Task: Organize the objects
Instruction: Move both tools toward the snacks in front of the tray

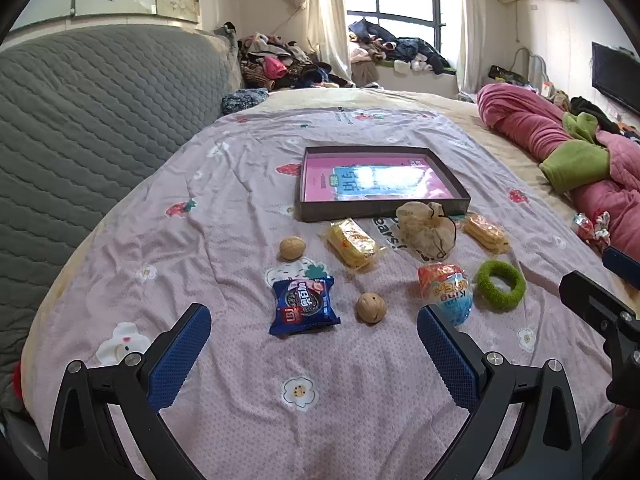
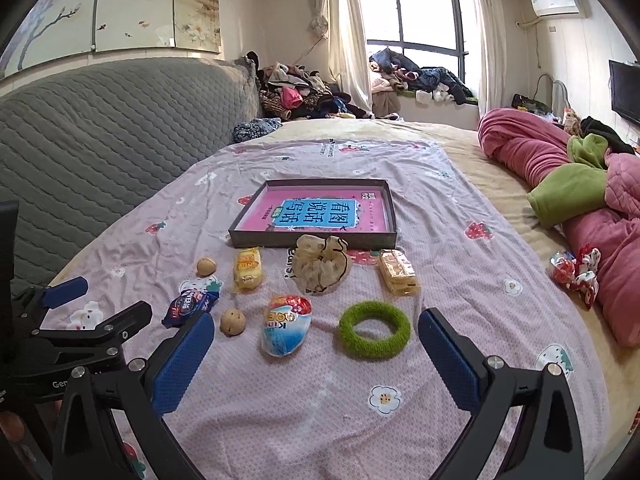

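Observation:
Small items lie on a lilac bedsheet in front of a shallow dark box (image 1: pixel 382 210) (image 2: pixel 314 239) with a pink book inside. They are a blue cookie packet (image 1: pixel 304 306) (image 2: pixel 190 306), two walnuts (image 1: pixel 292 248) (image 1: pixel 371 307) (image 2: pixel 233 322), two yellow wafer packs (image 1: pixel 354 243) (image 1: pixel 486 233) (image 2: pixel 399 272), a beige scrunchie (image 1: pixel 426 230) (image 2: pixel 322 266), an egg-shaped candy pack (image 1: pixel 446 292) (image 2: pixel 285 330) and a green ring (image 1: pixel 500 285) (image 2: pixel 374 329). My left gripper (image 1: pixel 314 340) hovers open near the cookie packet and the nearer walnut. My right gripper (image 2: pixel 316 342) is open, nearest the candy pack and ring.
A grey quilted headboard (image 1: pixel 88 128) lines the left side. A pink and green blanket (image 2: pixel 568 196) is bunched at the right, with a red-and-white candy wrapper (image 2: pixel 576 274) beside it. Clothes are piled under the window (image 2: pixel 416 74).

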`<state>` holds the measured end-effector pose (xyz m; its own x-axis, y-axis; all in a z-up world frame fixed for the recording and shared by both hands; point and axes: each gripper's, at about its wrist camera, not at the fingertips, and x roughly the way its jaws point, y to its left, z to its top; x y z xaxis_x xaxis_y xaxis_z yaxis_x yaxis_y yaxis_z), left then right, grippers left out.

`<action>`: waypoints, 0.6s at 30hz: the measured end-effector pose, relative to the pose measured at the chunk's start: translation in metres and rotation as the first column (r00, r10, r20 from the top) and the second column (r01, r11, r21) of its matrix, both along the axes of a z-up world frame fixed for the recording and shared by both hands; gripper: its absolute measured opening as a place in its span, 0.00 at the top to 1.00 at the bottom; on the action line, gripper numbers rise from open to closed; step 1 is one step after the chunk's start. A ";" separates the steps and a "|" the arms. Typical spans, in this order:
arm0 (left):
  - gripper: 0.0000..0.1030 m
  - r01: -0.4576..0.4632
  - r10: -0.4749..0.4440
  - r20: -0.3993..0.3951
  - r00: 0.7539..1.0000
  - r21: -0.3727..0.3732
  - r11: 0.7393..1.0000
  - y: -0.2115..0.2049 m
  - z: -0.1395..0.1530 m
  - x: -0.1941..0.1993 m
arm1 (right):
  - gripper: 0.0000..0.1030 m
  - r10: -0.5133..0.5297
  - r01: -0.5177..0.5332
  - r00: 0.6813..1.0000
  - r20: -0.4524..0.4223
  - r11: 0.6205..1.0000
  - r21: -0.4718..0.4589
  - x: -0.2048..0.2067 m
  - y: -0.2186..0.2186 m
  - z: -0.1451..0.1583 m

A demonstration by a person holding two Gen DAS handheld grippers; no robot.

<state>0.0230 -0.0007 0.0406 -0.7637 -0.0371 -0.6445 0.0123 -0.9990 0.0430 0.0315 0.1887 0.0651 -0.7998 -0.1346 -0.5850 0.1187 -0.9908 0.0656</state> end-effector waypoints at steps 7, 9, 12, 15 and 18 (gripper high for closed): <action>0.00 -0.001 0.001 0.003 1.000 0.001 1.000 -0.001 0.003 0.000 | 0.00 -0.002 0.002 1.000 0.006 1.000 0.011 -0.003 -0.003 0.001; 0.00 0.002 -0.002 0.005 1.000 0.002 1.000 -0.001 0.003 0.000 | 0.00 -0.005 0.005 1.000 0.006 1.000 0.012 -0.003 -0.003 0.001; 0.00 0.002 -0.002 0.003 1.000 0.001 1.000 -0.001 0.003 -0.001 | 0.00 -0.003 0.003 1.000 0.006 1.000 0.012 -0.003 -0.003 0.001; 0.00 0.000 0.000 -0.003 1.000 -0.005 1.000 -0.001 0.004 -0.001 | 0.00 -0.003 0.003 1.000 0.000 1.000 0.011 -0.004 -0.004 0.003; 0.00 -0.002 0.002 -0.005 1.000 0.003 1.000 -0.003 0.007 -0.004 | 0.00 -0.002 0.002 1.000 -0.008 1.000 0.013 -0.005 -0.005 0.006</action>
